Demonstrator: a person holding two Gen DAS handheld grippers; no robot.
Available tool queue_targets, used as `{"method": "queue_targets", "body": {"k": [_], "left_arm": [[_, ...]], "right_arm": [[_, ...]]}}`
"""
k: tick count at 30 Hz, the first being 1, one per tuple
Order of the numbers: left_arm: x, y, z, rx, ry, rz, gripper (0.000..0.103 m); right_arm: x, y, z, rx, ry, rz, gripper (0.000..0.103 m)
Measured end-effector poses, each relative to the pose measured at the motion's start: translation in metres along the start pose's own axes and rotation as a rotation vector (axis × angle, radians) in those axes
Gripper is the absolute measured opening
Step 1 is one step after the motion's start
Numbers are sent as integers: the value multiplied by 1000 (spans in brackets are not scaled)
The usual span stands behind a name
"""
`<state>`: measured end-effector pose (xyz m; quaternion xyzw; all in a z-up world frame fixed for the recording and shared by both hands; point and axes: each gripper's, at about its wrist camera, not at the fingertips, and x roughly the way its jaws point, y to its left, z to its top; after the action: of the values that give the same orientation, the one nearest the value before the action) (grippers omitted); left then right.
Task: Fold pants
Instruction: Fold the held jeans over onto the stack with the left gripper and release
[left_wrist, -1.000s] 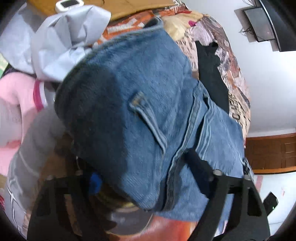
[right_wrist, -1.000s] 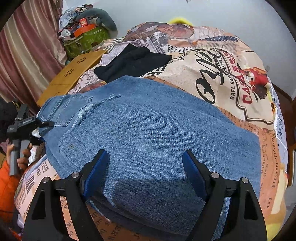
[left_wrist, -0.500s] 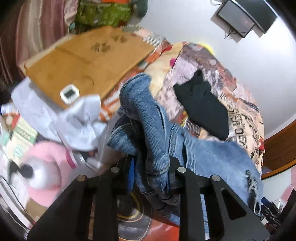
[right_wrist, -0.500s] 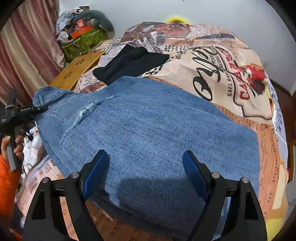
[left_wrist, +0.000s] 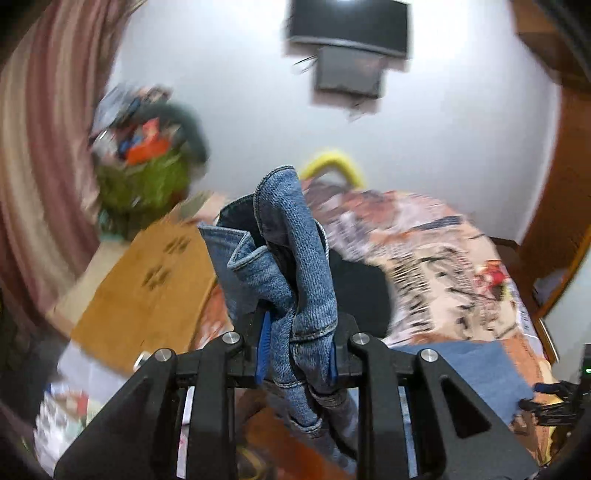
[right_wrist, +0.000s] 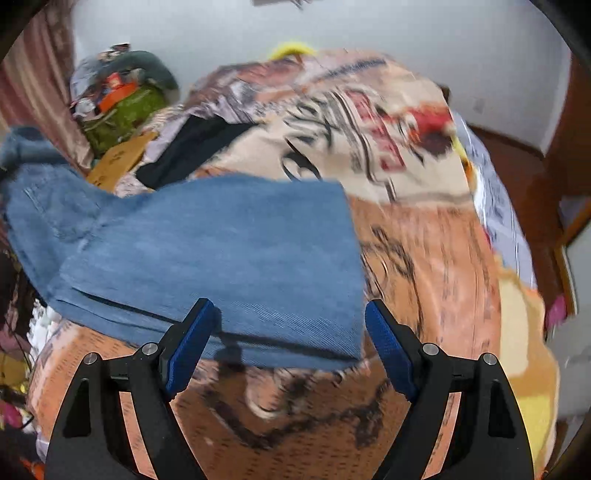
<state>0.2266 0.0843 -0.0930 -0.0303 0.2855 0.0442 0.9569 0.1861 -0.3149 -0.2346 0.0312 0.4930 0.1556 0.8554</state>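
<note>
The blue denim pants (right_wrist: 221, 251) lie spread across the printed bedspread (right_wrist: 424, 258) in the right wrist view, their leg ends near the middle of the bed. My left gripper (left_wrist: 297, 347) is shut on the bunched waistband of the pants (left_wrist: 291, 251) and holds it raised above the bed's left side. My right gripper (right_wrist: 288, 339) is open and empty, just above the near edge of the denim, touching nothing. The far end of the pants also shows in the left wrist view (left_wrist: 472, 369).
A black garment (right_wrist: 188, 147) lies on the bed beyond the pants. A brown cardboard sheet (left_wrist: 147, 280) and a green bag of clutter (left_wrist: 147, 177) sit at the left. A wooden door frame (left_wrist: 554, 240) stands at the right.
My left gripper closed on the waistband and lifted it, tilting up toward the wall. The pants slid left across the bed. My right gripper stayed open.
</note>
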Motion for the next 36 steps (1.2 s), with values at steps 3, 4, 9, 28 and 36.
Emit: {"method": "queue_targets", "body": {"k": [3, 4, 9, 28, 36], "left_arm": [[-2, -41, 18, 45, -21, -47, 23], [-1, -54, 24, 56, -18, -64, 23], [15, -125, 44, 82, 28, -217, 22], [52, -299, -58, 477, 287, -408, 27], [34, -279, -41, 380, 246, -513, 97]], "right_arm": [[8, -1, -1, -5, 25, 21, 81], [9, -1, 0, -11, 24, 22, 82], [7, -1, -3, -24, 23, 36, 83], [-28, -13, -18, -14, -44, -1, 82], [-33, -13, -22, -4, -50, -1, 82]]}}
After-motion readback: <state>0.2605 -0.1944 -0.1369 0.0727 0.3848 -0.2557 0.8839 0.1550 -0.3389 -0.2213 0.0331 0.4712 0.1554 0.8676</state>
